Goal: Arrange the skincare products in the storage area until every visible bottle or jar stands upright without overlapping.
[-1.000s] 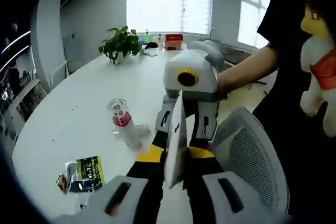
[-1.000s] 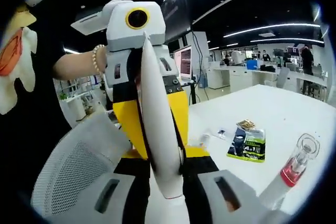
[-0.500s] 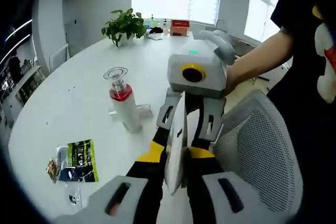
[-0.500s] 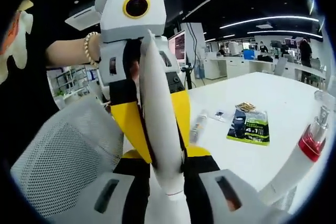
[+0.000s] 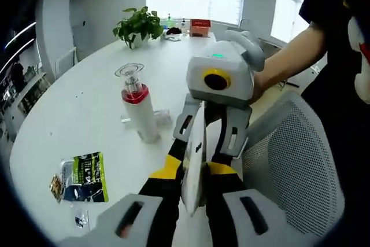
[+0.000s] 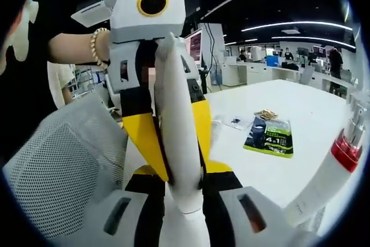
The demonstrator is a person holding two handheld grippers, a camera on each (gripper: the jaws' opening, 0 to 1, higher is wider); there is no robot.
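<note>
Both grippers, left gripper [image 5: 193, 192] and right gripper [image 6: 184, 192], pinch one soft white plastic tube [image 5: 193, 163] between them above the white table's [image 5: 75, 120] edge. One should release gently, then stand it upright beside the red-collared white pump bottle [image 5: 139, 114].

Both grippers have shifted slightly with the white tube [image 5: 195, 169] clamped between them; the pump bottle [image 5: 139, 114] now appears upright on the tabletop [image 5: 75, 120].
</note>
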